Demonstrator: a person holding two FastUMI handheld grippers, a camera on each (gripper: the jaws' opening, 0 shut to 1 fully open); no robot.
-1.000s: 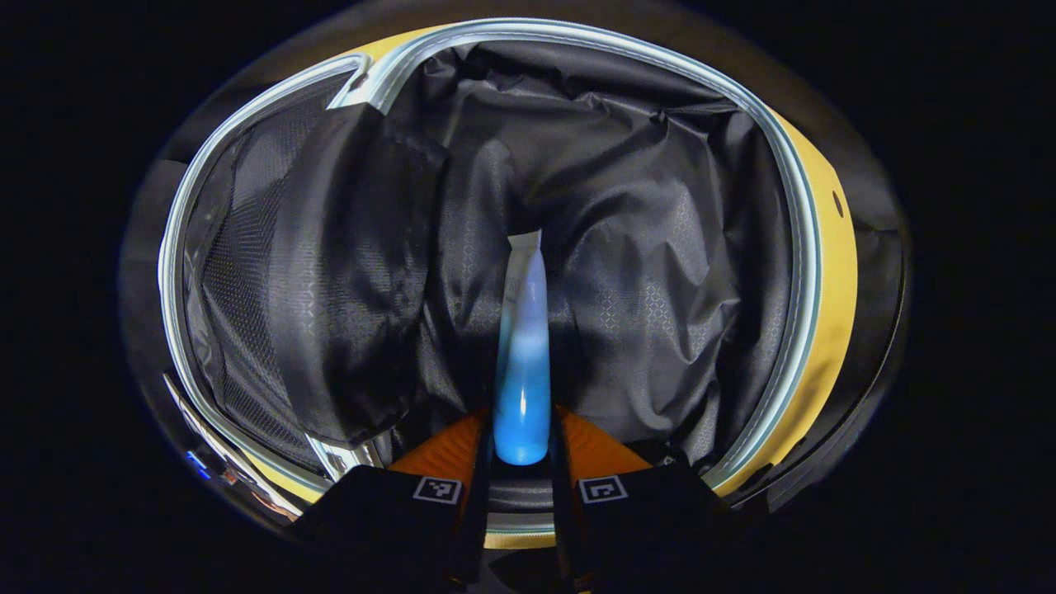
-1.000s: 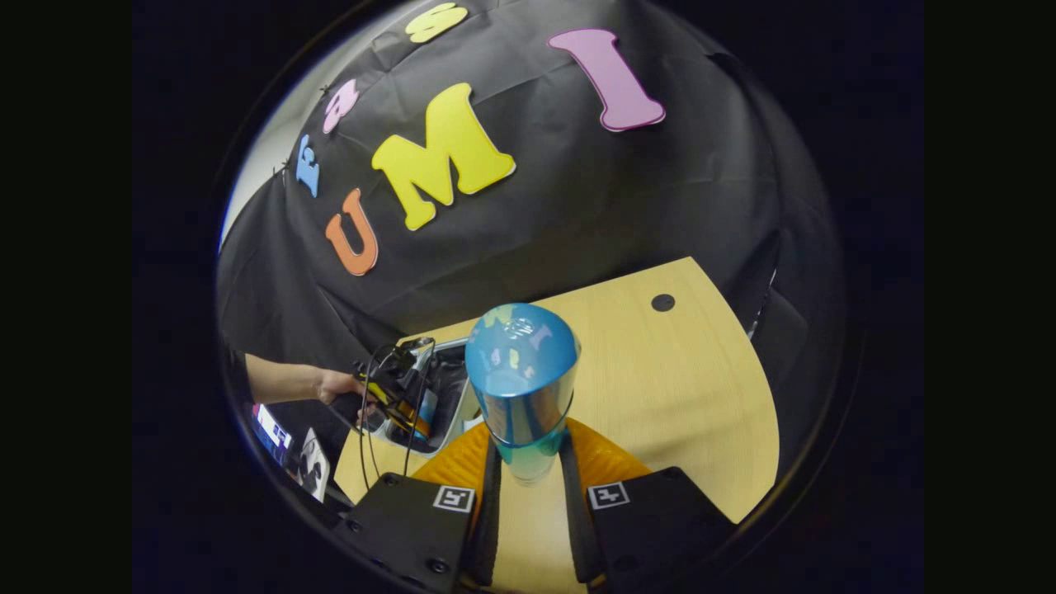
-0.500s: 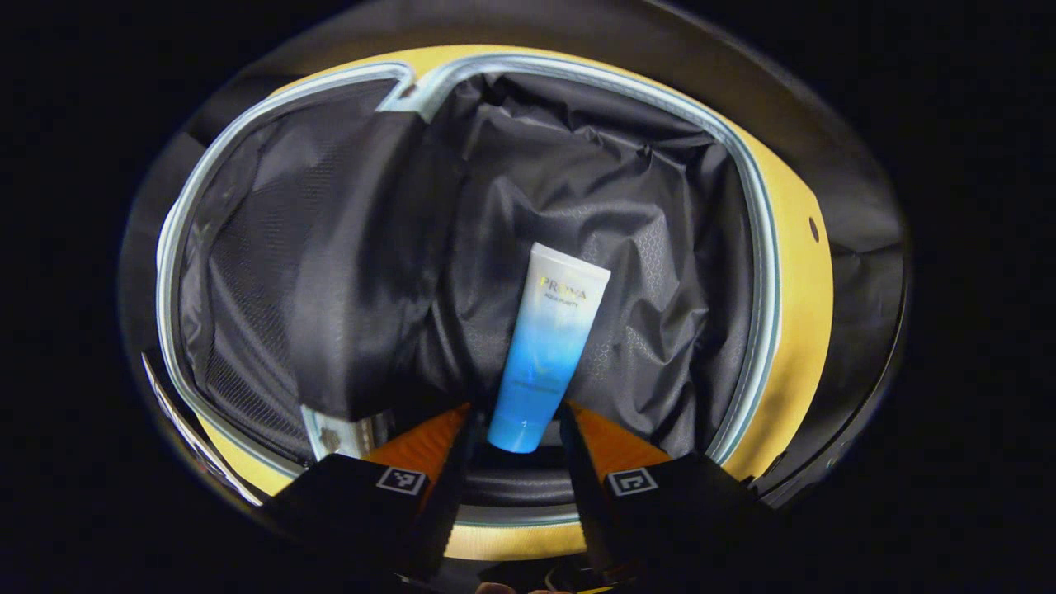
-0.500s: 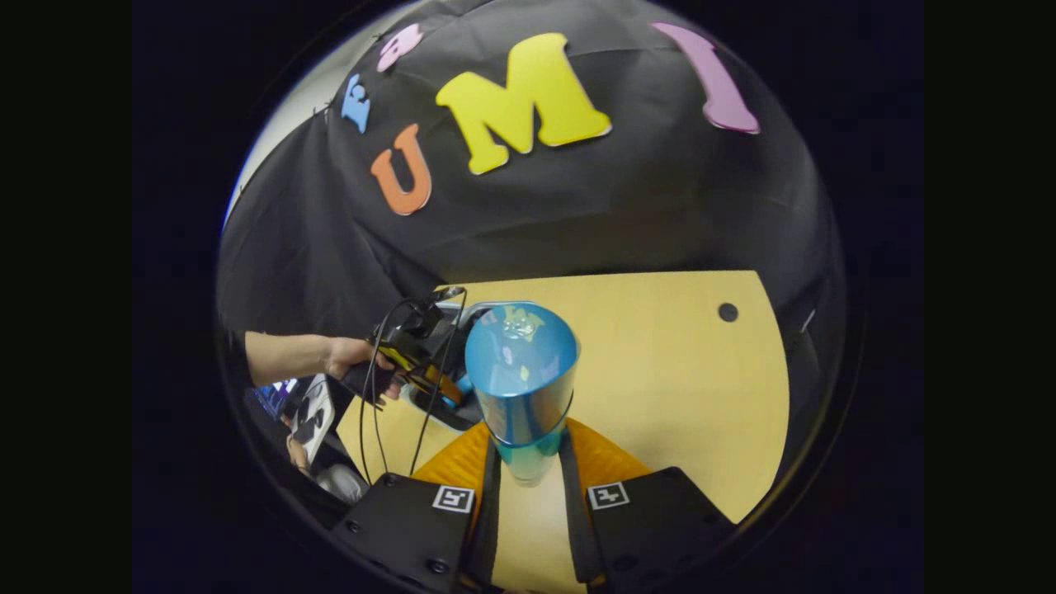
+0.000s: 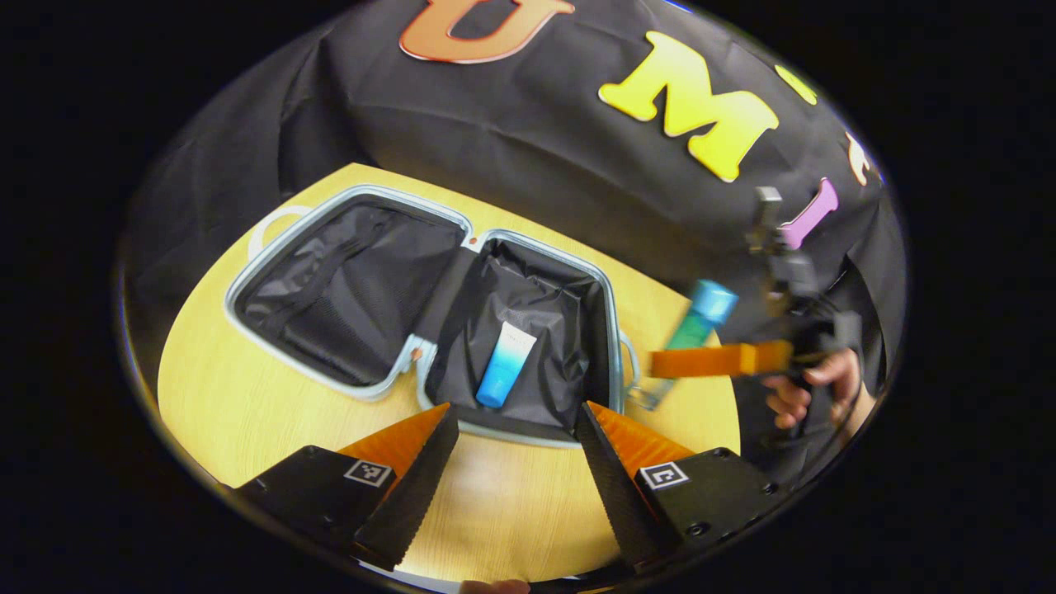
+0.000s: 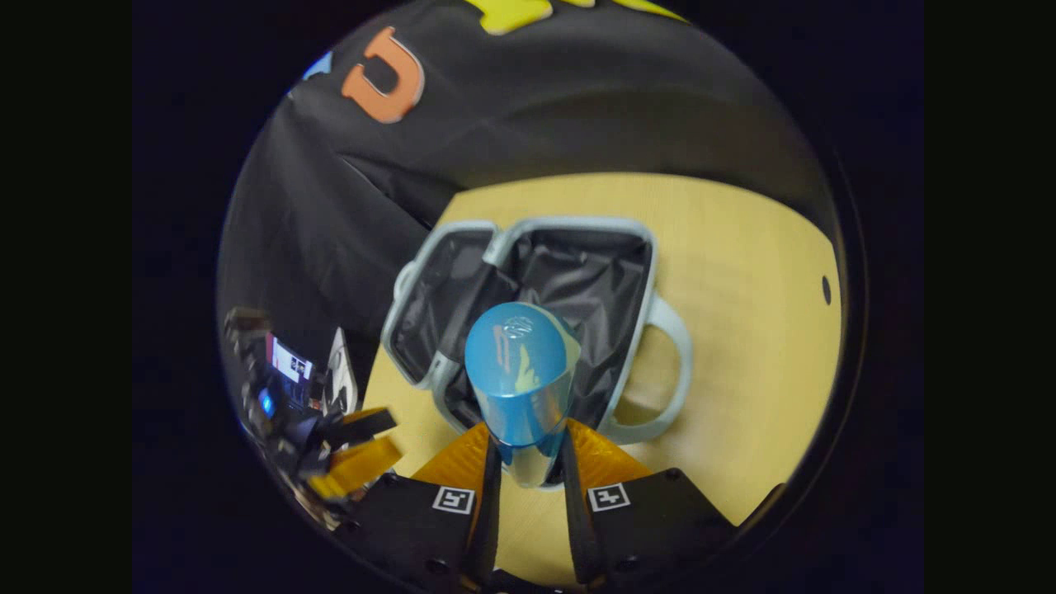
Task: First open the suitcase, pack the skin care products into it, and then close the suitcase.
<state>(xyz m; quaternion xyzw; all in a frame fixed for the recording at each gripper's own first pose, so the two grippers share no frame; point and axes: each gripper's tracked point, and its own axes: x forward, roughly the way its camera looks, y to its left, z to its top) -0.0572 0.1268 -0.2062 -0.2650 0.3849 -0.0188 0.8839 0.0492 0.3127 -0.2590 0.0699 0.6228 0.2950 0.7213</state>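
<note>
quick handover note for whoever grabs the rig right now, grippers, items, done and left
Left gripper: open, holding nothing, above the table's near edge in front of the suitcase.
Right gripper: shut on the blue-capped bottle, held over the suitcase's right half.
Suitcase: lies open flat on the table.
Blue-and-white tube: lies in the right half on the black lining.
Done: suitcase opened, tube packed.
Left: set the bottle inside, let go, then close the suitcase.
</note>
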